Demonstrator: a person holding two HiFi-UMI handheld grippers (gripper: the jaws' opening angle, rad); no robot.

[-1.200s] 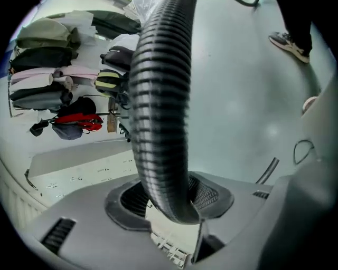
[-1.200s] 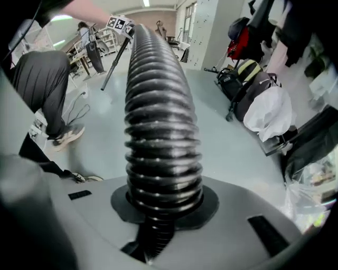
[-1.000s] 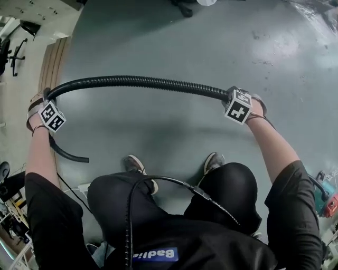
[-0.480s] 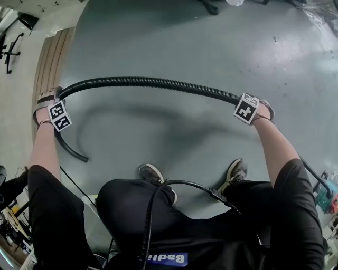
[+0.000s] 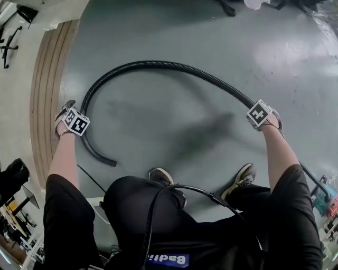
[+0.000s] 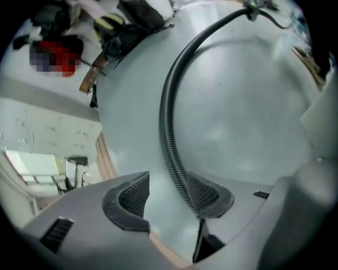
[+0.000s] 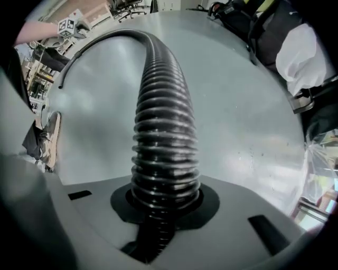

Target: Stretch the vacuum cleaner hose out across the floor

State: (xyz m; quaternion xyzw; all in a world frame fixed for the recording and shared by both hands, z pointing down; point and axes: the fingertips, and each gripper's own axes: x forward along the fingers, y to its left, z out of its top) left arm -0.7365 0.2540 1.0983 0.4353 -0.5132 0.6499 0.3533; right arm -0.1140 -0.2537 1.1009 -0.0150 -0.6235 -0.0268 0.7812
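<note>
A black ribbed vacuum hose (image 5: 153, 64) lies in a wide arc on the grey floor (image 5: 174, 132). My right gripper (image 5: 254, 108) is shut on one end of it, and in the right gripper view the hose (image 7: 163, 132) rises straight out from between the pads (image 7: 208, 203). My left gripper (image 5: 79, 113) is at the arc's left side. In the left gripper view the hose (image 6: 170, 121) runs along the right pad (image 6: 211, 195) with a clear gap to the left pad (image 6: 129, 198), so the jaws are open around it. The loose tail (image 5: 100, 155) curls toward my feet.
A wooden floor strip (image 5: 47, 79) borders the grey floor on the left. Chair bases (image 5: 227, 8) stand at the far edge. My shoes (image 5: 161, 176) are close behind the hose. A white bag (image 7: 303, 58) and dark bags sit at the right.
The hose has gone from a flat raised span between my grippers to a deeper arc bowed away from me on the floor. Both grippers have moved lower in the view, the right one further right.
</note>
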